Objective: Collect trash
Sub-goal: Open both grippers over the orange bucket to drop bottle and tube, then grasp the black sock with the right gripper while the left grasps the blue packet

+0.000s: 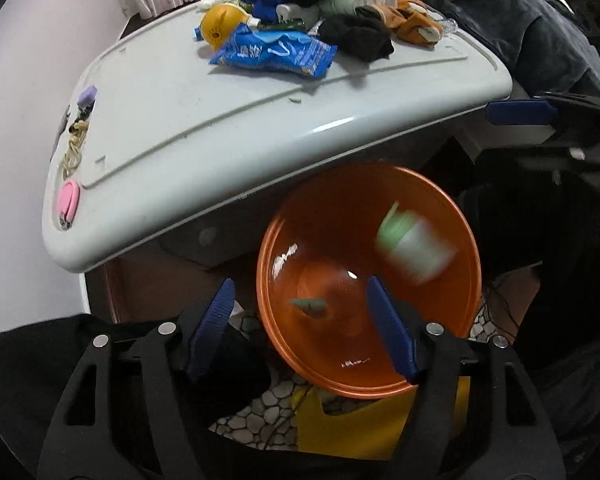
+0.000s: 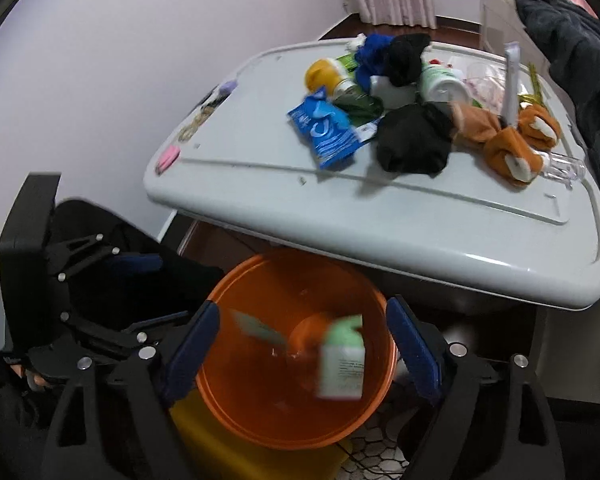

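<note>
left wrist view: looks down past its own blue-padded fingers [image 1: 388,332] into round orange plastic basin [image 1: 452,216], close; pale grey plastic table top [image 1: 220,120] beyond, cluttered far end. right wrist view: same basin [image 2: 260,280] from its right side, close, facing same table [image 2: 420,224]. shared: basin, table top, clutter pile. left gripper [image 2: 96,272] visible at left of right view.

Green-capped bottle [image 2: 342,364] motion-blurred; bucket [image 2: 236,412] base hidden.

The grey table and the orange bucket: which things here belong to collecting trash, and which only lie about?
For the job: round orange plastic bucket; blurred white bottle with green cap over it; crumpled blue plastic wrapper; open right gripper.

Lying about: black sock bundle; orange plush socks; pink round case.
</note>
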A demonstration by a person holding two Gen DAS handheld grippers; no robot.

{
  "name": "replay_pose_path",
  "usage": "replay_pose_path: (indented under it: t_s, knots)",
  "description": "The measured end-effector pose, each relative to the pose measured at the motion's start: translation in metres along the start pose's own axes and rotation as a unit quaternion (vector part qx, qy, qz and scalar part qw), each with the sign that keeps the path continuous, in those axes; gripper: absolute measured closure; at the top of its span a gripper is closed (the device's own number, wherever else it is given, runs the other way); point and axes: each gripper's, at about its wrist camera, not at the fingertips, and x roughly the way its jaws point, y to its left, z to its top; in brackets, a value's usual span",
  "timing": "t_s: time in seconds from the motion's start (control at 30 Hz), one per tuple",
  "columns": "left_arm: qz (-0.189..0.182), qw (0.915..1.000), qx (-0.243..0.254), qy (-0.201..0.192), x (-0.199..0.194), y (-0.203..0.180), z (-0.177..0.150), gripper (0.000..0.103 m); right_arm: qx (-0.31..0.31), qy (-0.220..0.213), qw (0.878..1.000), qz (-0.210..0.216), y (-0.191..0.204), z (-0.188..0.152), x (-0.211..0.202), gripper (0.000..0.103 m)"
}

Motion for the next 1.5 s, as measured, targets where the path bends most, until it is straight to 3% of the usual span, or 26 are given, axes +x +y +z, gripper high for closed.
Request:
replay_pose_path:
  t_s: [0.13,0.3,0.4,0.5,0.57,0.63,0.73,0.87,1.03,1.17,1.2,1.23,1.27,1.3,1.43,1.5]
  knots:
    - [0.000,0.9999,-0.009,-0.010,-0.004,0.006,0.006,0.031,0.030,-0.032,0.999,-0.017,-0.020,0.022,-0.011,0.019]
    - [-0.002,0.9991,-0.039,-0.017,-0.003,0.024,0.032,0.030,0.068,-0.069,0.994,-0.059,-0.048,0.076,-0.001,0.019]
    - [-0.004,0.9977,-0.062,-0.026,-0.004,0.035,0.050,0.030,0.073,-0.062,0.992,-0.080,-0.056,0.106,0.024,0.017]
    - [-0.007,0.9955,-0.089,-0.033,-0.002,0.047,0.067,0.030,0.082,-0.028,0.991,-0.099,-0.068,0.127,0.067,0.019]
    - [-0.005,0.9936,-0.107,-0.034,0.001,0.054,0.082,0.030,0.079,0.005,0.990,-0.113,-0.075,0.125,0.089,0.069]
    - [-0.010,0.9912,-0.127,-0.036,0.004,0.061,0.098,0.030,0.064,0.002,0.990,-0.124,-0.074,0.122,0.089,0.082]
    - [-0.018,0.9889,-0.141,-0.041,0.010,0.061,0.116,0.030,0.088,-0.023,0.994,-0.053,-0.071,0.115,0.056,0.082]
    - [-0.032,0.9859,-0.159,-0.043,0.027,0.046,0.145,0.030,0.071,-0.084,0.994,-0.004,-0.059,0.099,-0.010,0.082]
    - [-0.010,0.9804,-0.193,-0.039,0.059,0.032,0.178,0.030,0.051,-0.142,0.988,-0.036,-0.061,0.086,-0.056,0.081]
    - [0.019,0.9714,-0.234,-0.036,0.089,0.045,0.185,0.030,0.056,-0.147,0.987,-0.039,-0.073,0.082,-0.052,0.080]
    - [0.028,0.9700,-0.237,-0.047,0.092,0.049,0.184,0.032,0.064,-0.141,0.987,-0.029,-0.078,0.081,-0.045,0.080]
    - [0.051,0.9705,-0.228,-0.059,0.091,0.049,0.183,0.046,0.068,-0.138,0.988,-0.025,-0.080,0.079,-0.040,0.080]
    - [0.073,0.9728,-0.211,-0.061,0.093,0.048,0.182,0.053,0.073,-0.134,0.988,-0.022,-0.084,0.075,-0.038,0.080]
    - [0.074,0.9738,-0.205,-0.066,0.091,0.048,0.180,0.055,0.076,-0.126,0.989,-0.023,-0.086,0.074,-0.030,0.080]
    - [0.054,0.9764,-0.196,-0.072,0.079,0.063,0.165,0.087,0.073,-0.118,0.990,-0.032,-0.084,0.070,-0.029,0.080]
    - [0.043,0.9758,-0.200,-0.078,0.061,0.071,0.160,0.093,0.061,-0.123,0.990,-0.038,-0.075,0.069,-0.033,0.080]
